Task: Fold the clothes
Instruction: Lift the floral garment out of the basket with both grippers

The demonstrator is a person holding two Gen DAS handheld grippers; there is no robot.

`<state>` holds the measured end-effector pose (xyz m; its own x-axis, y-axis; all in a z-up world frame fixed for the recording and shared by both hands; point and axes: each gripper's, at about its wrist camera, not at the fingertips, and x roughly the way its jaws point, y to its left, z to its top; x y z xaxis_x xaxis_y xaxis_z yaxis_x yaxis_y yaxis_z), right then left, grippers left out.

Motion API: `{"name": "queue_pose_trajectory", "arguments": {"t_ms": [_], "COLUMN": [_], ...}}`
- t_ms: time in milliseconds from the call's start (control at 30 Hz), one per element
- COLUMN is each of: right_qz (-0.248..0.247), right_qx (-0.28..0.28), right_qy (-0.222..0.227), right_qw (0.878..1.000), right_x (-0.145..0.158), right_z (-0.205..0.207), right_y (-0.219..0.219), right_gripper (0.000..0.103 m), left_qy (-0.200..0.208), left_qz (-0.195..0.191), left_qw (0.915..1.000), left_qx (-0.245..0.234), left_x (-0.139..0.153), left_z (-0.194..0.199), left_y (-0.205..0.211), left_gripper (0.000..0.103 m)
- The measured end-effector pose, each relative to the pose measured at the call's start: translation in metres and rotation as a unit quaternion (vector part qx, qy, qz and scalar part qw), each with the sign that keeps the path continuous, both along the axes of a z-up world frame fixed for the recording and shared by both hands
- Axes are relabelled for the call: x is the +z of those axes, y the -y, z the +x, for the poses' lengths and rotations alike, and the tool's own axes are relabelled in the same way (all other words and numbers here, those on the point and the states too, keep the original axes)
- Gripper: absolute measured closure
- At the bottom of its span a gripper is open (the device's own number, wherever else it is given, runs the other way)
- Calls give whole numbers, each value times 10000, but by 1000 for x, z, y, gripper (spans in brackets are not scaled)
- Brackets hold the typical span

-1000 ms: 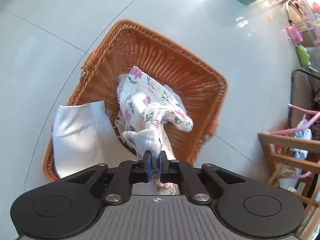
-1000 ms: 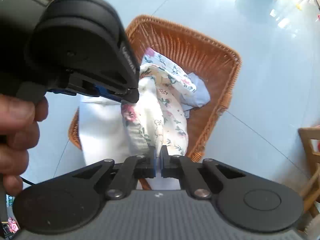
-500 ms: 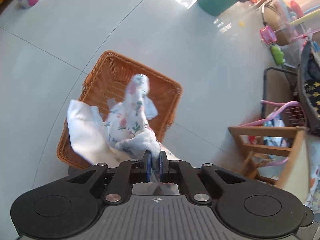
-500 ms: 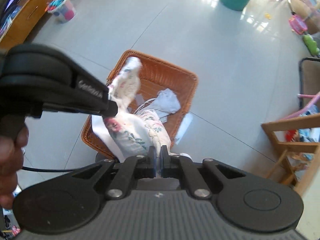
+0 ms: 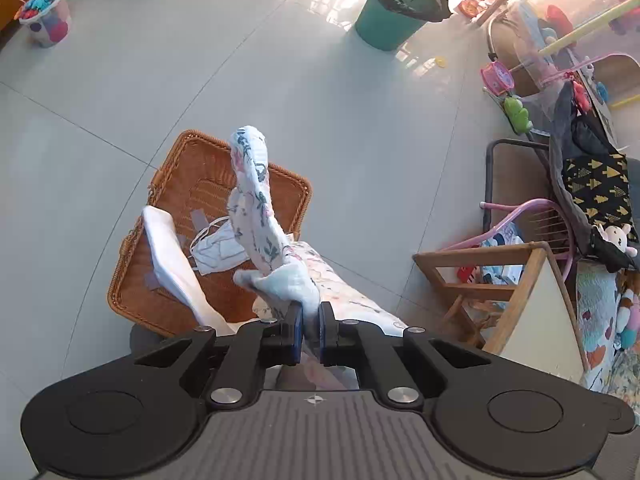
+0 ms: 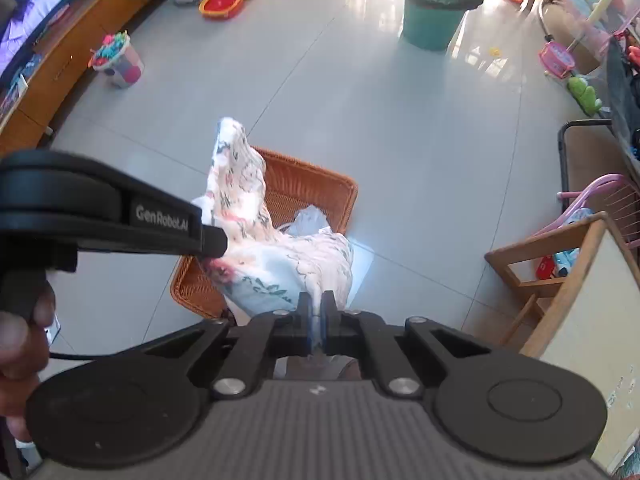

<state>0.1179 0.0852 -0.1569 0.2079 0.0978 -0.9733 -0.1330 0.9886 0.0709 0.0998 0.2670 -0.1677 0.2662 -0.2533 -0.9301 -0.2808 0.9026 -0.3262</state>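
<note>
A white floral garment (image 5: 260, 216) hangs high above the wicker basket (image 5: 192, 164), stretched between both grippers. My left gripper (image 5: 307, 322) is shut on one bunched edge of it. In the right wrist view the same floral garment (image 6: 256, 248) drapes down from my right gripper (image 6: 317, 312), which is shut on another edge. The left gripper (image 6: 208, 246) appears there at the left, gripped by a hand (image 6: 16, 344), pinching the cloth. A white folded cloth (image 5: 168, 256) leans over the basket's near rim, and a pale blue piece (image 5: 216, 250) lies inside the basket.
The basket (image 6: 304, 188) stands on a pale tiled floor. A teal bin (image 5: 396, 12) is further off. A wooden frame (image 5: 480, 276) and pink chair (image 5: 532, 216) crowd the right side. A toy bucket (image 6: 118, 62) and low wooden cabinet (image 6: 60, 68) line the left.
Both grippers have risen well above the basket, lifting the floral garment out of it. The basket looks much smaller, and more of the room shows.
</note>
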Motion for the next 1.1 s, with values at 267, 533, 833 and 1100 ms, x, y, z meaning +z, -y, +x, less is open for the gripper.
{"name": "queue_pose_trajectory", "arguments": {"t_ms": [267,533,833,1100], "right_qz": [247,139,-9,-141], "right_qx": [-301,-709,-2045,-3107], "right_qy": [180,338,459,591], "right_qw": [9991,9968,9778,9486], "right_x": [32,54,68,75], "right_z": [-12,-28,-68,-109], "right_y": [21,36,62,85], "right_gripper": [99,99,99,99], "left_qy": [193,270,407,452], "left_qz": [-34,-40,-2,-25], "left_qw": [9997,9963,9740,9442], "left_qx": [-175,-820,-2227,-3264], "left_x": [41,60,80,88], "left_z": [-13,-7,-2,-14], "left_y": [8,25,65,102], "left_gripper": [96,96,96,96]}}
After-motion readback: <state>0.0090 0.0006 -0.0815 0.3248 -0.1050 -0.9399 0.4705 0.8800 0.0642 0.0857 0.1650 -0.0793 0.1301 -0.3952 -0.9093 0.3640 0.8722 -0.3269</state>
